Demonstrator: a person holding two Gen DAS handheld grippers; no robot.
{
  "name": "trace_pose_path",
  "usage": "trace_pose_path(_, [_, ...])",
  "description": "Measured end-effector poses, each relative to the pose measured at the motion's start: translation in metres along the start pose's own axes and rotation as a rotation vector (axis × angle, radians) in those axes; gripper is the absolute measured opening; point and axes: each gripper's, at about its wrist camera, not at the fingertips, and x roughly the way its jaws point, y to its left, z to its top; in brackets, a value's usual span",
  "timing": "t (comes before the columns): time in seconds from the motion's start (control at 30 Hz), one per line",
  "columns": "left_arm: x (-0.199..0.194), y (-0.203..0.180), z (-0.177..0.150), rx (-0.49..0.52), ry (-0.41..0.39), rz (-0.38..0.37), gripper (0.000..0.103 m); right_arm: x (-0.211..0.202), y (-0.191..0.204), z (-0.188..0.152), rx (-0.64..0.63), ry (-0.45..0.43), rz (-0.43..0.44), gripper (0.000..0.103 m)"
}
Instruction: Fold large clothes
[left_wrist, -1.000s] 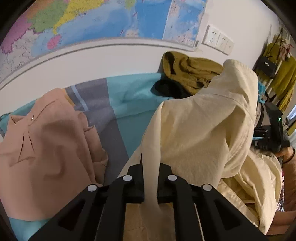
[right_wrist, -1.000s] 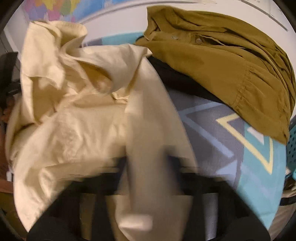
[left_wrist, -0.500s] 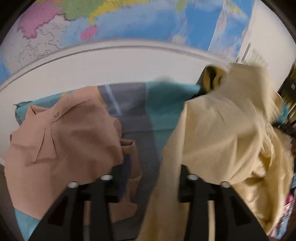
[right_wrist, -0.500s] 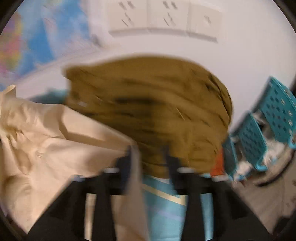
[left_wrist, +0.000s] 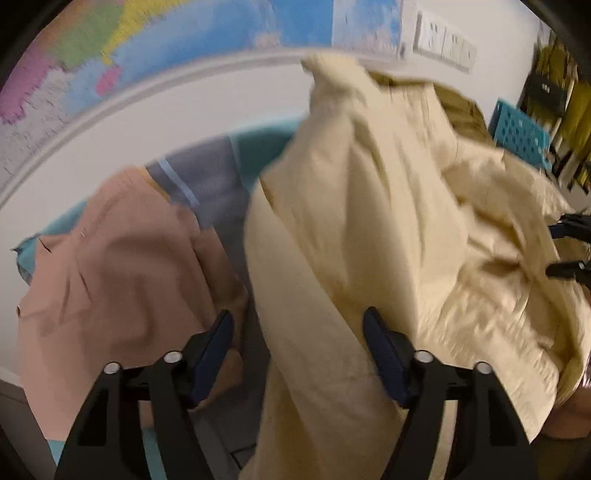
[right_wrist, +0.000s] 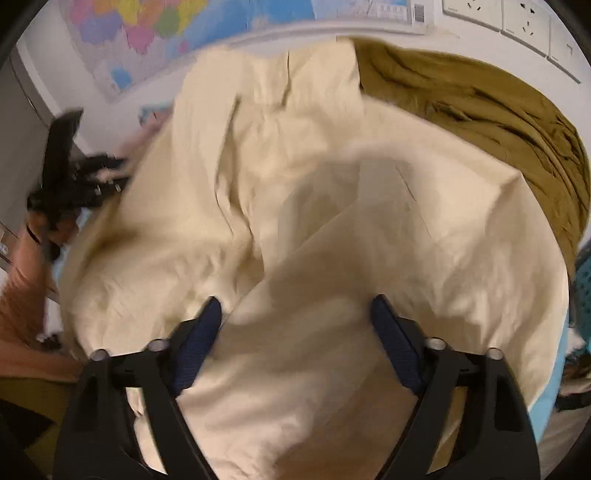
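Note:
A large cream shirt (left_wrist: 388, 236) lies bunched on the patterned bed cover (left_wrist: 207, 184). It fills most of the right wrist view (right_wrist: 332, 206). My left gripper (left_wrist: 297, 328) is open, its jaws wide apart, with a strip of the cream cloth lying between them. My right gripper (right_wrist: 295, 314) is open too, above the crumpled cloth. The right gripper also shows at the right edge of the left wrist view (left_wrist: 569, 247). The left gripper shows at the left of the right wrist view (right_wrist: 62, 166).
A pink-tan garment (left_wrist: 118, 266) lies left of the cream shirt. An olive garment (right_wrist: 480, 110) lies behind it by the wall. A map (left_wrist: 147, 48) and sockets (right_wrist: 502, 18) are on the wall. A teal crate (left_wrist: 517, 133) stands at the right.
Both grippers were shut on the cream shirt one second ago and have opened, letting it go. The shirt has dropped into a heap. Both cameras have swung.

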Motion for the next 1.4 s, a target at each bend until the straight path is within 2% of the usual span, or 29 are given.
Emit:
trace_pose_path(0.03, [0.004, 0.001, -0.002, -0.002, 0.014, -0.013, 0.051, -0.003, 0.000, -0.002, -0.008, -0.007, -0.015, 0.025])
trace_pose_path(0.07, [0.009, 0.003, -0.005, -0.015, 0.033, -0.045, 0.028, -0.011, -0.002, -0.003, -0.007, -0.024, -0.034, 0.005])
trace_pose_path(0.1, [0.010, 0.005, -0.005, -0.029, 0.039, -0.060, 0.017, -0.030, -0.008, -0.003, 0.011, -0.067, -0.032, 0.004])
trace_pose_path(0.17, [0.000, 0.009, -0.005, -0.046, -0.006, -0.059, 0.008, -0.073, -0.017, 0.002, 0.026, -0.155, -0.049, 0.004])
trace_pose_path(0.3, [-0.036, 0.021, 0.002, -0.110, -0.110, -0.076, 0.006, -0.176, -0.039, 0.017, 0.024, -0.338, -0.210, 0.003])
trace_pose_path(0.37, [-0.048, 0.026, 0.006, -0.130, -0.150, -0.059, 0.006, -0.210, -0.063, 0.019, 0.081, -0.412, -0.244, 0.003])
trace_pose_path(0.4, [-0.050, 0.027, 0.007, -0.132, -0.154, -0.049, 0.006, -0.214, -0.076, 0.020, 0.103, -0.418, -0.265, 0.003])
trace_pose_path(0.43, [-0.048, 0.027, 0.008, -0.130, -0.149, -0.042, 0.006, -0.212, -0.092, 0.020, 0.152, -0.418, -0.294, 0.003])
trace_pose_path(0.53, [-0.029, 0.026, 0.011, -0.146, -0.107, -0.022, 0.007, -0.173, -0.150, 0.011, 0.299, -0.324, -0.327, 0.005])
trace_pose_path(0.57, [-0.021, 0.024, 0.013, -0.147, -0.084, -0.013, 0.010, -0.145, -0.169, 0.007, 0.333, -0.250, -0.371, 0.006])
trace_pose_path(0.6, [-0.014, 0.025, 0.013, -0.150, -0.069, -0.009, 0.018, -0.126, -0.174, 0.004, 0.325, -0.194, -0.408, 0.013])
trace_pose_path(0.67, [-0.010, 0.026, 0.012, -0.136, -0.059, -0.015, 0.028, -0.089, -0.183, 0.002, 0.353, -0.093, -0.404, 0.022])
trace_pose_path(0.73, [-0.011, 0.028, 0.012, -0.129, -0.063, -0.017, 0.040, -0.085, -0.174, 0.007, 0.322, -0.119, -0.443, 0.038])
trace_pose_path(0.8, [-0.019, 0.034, 0.013, -0.143, -0.079, -0.057, 0.066, -0.104, -0.159, 0.017, 0.285, -0.250, -0.444, 0.068])
trace_pose_path(0.87, [-0.024, 0.042, 0.015, -0.155, -0.098, -0.083, 0.070, -0.109, -0.138, 0.035, 0.224, -0.331, -0.387, 0.074])
trace_pose_path(0.9, [-0.024, 0.044, 0.017, -0.162, -0.095, -0.069, 0.072, -0.109, -0.129, 0.042, 0.188, -0.347, -0.356, 0.076])
trace_pose_path(0.93, [-0.021, 0.045, 0.018, -0.168, -0.090, -0.059, 0.073, -0.104, -0.121, 0.053, 0.156, -0.357, -0.316, 0.078])
trace_pose_path(0.97, [-0.017, 0.046, 0.020, -0.174, -0.078, -0.065, 0.074, -0.089, -0.109, 0.068, 0.114, -0.355, -0.237, 0.084])
trace_pose_path(1.0, [-0.012, 0.044, 0.022, -0.177, -0.063, -0.089, 0.074, -0.076, -0.100, 0.079, 0.088, -0.341, -0.196, 0.085])
trace_pose_path(1.07, [0.001, 0.038, 0.024, -0.166, -0.027, -0.141, 0.074, -0.037, -0.087, 0.107, 0.028, -0.277, -0.143, 0.085])
trace_pose_path(1.1, [0.007, 0.033, 0.025, -0.152, -0.016, -0.141, 0.072, -0.019, -0.086, 0.117, 0.008, -0.243, -0.115, 0.085])
trace_pose_path(1.13, [0.012, 0.026, 0.025, -0.131, -0.007, -0.141, 0.066, -0.003, -0.081, 0.127, -0.002, -0.218, -0.108, 0.084])
trace_pose_path(1.17, [0.018, 0.019, 0.025, -0.104, 0.003, -0.155, 0.039, 0.018, -0.078, 0.139, -0.020, -0.189, -0.121, 0.084])
trace_pose_path(1.2, [0.023, 0.015, 0.025, -0.106, 0.012, -0.168, 0.011, 0.028, -0.079, 0.146, -0.031, -0.169, -0.114, 0.082])
trace_pose_path(1.23, [0.024, 0.014, 0.026, -0.115, 0.014, -0.169, 0.008, 0.040, -0.078, 0.150, -0.037, -0.144, -0.093, 0.077])
trace_pose_path(1.27, [0.021, 0.010, 0.026, -0.110, -0.009, -0.137, 0.005, 0.050, -0.077, 0.155, -0.043, -0.118, -0.060, 0.046])
trace_pose_path(1.3, [0.015, 0.009, 0.027, -0.103, -0.035, -0.103, 0.004, 0.051, -0.071, 0.154, -0.042, -0.112, -0.046, 0.023])
trace_pose_path(1.37, [-0.015, 0.016, 0.030, -0.136, -0.129, -0.112, 0.004, 0.036, -0.060, 0.154, -0.080, -0.158, -0.003, 0.010])
trace_pose_path(1.4, [-0.026, 0.018, 0.033, -0.145, -0.155, -0.101, 0.003, 0.021, -0.050, 0.155, -0.119, -0.205, -0.004, 0.008])
